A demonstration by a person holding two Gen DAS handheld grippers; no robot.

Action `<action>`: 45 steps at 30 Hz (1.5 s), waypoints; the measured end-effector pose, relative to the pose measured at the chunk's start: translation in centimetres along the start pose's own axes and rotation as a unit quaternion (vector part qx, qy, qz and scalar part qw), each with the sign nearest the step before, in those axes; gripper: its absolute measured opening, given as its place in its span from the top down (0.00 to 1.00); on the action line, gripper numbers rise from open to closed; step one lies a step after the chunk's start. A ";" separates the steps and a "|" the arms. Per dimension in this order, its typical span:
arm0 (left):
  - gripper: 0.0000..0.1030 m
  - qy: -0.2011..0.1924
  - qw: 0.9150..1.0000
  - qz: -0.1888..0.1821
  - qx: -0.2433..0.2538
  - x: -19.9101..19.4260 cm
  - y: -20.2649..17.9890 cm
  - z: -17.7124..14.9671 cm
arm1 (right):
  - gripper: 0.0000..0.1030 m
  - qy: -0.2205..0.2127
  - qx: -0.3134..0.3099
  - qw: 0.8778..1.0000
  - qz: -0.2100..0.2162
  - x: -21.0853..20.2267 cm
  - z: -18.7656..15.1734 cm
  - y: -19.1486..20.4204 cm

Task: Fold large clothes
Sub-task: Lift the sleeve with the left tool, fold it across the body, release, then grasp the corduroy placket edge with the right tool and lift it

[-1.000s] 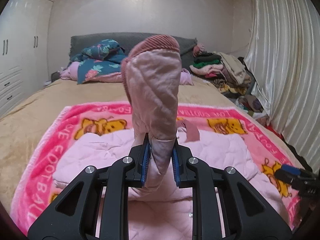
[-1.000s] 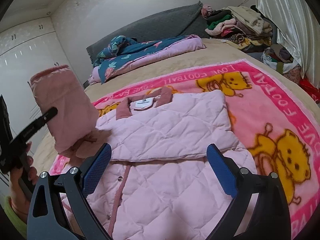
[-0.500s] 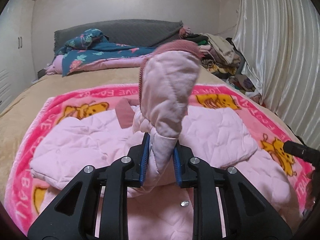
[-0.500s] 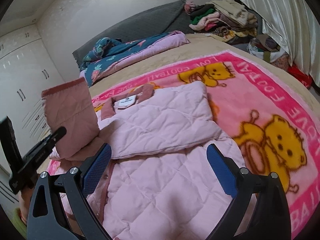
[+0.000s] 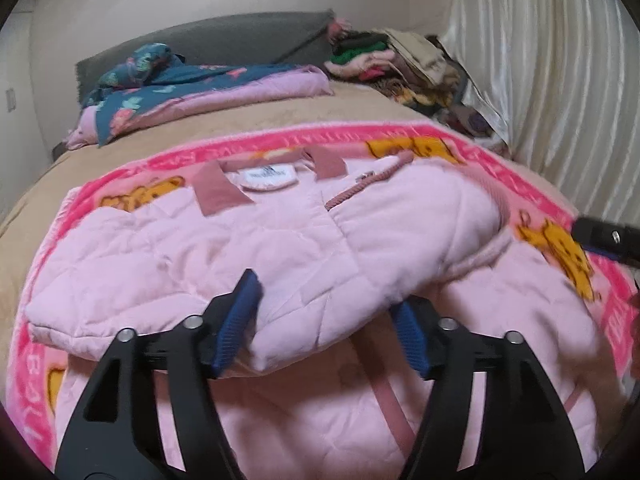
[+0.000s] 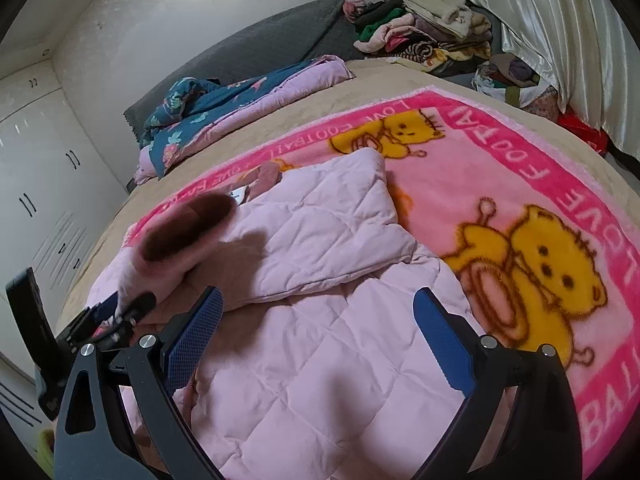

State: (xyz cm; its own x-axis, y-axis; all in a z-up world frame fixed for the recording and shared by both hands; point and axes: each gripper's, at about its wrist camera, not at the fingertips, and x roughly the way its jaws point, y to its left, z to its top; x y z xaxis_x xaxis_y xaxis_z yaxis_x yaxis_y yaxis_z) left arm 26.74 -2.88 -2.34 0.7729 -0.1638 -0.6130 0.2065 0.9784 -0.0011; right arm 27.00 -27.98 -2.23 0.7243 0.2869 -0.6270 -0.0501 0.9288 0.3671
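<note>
A pale pink quilted jacket (image 5: 168,256) with a darker pink collar (image 5: 218,192) lies spread on a pink bear-print blanket (image 5: 560,252) on the bed. Its sleeve (image 5: 400,240) lies folded across the chest, cuff toward the right. My left gripper (image 5: 324,320) is open, its blue pads either side of the sleeve's near end. My right gripper (image 6: 316,340) is open and empty, hovering above the jacket's lower body (image 6: 320,380). In the right wrist view the sleeve cuff (image 6: 188,232) is blurred above the left gripper (image 6: 116,316).
A blue floral and pink quilt (image 5: 192,92) lies at the head of the bed by a grey headboard (image 5: 224,40). A pile of folded clothes (image 6: 424,36) sits at the far right corner next to white curtains (image 5: 560,80). White wardrobes (image 6: 36,184) stand on the left.
My left gripper lowered the raised sleeve across the jacket's chest and opened, letting it go. My right gripper stayed open and drifted a little over the jacket.
</note>
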 end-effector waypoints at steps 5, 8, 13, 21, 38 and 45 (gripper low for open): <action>0.18 0.017 0.999 -0.010 0.026 -0.2 -1.0 -0.7 | 0.07 0.005 -0.002 1.000 -0.005 0.7 0.0 0.4; 0.09 0.024 0.998 -0.040 0.029 -0.9 -1.0 -1.0 | 0.07 0.007 -0.004 1.000 -0.004 1.1 0.2 0.9; 0.09 0.019 0.999 -0.035 0.022 -1.8 0.6 -0.7 | 0.07 0.010 -0.019 1.000 0.003 1.7 0.7 2.3; 0.09 0.000 0.995 0.008 -0.096 -2.7 9.3 0.9 | 0.07 0.065 -0.036 0.996 0.042 5.9 0.3 5.8; 0.09 -0.008 0.961 0.116 -0.251 -4.1 22.5 -1.2 | 0.57 0.135 -0.006 0.986 0.100 11.4 -2.9 8.8; 0.09 -0.019 0.955 0.118 -0.272 -4.9 23.8 -1.3 | 0.83 0.053 -0.082 0.987 0.130 6.5 -0.2 11.4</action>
State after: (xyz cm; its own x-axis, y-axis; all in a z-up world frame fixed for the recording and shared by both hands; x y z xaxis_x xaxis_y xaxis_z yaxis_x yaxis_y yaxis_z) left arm 27.09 21.36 -0.43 0.7824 0.0739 -0.6184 -0.3092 0.9080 -0.2828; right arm 31.03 -15.50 -2.25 0.5963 0.5358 -0.5978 -0.3417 0.8432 0.4150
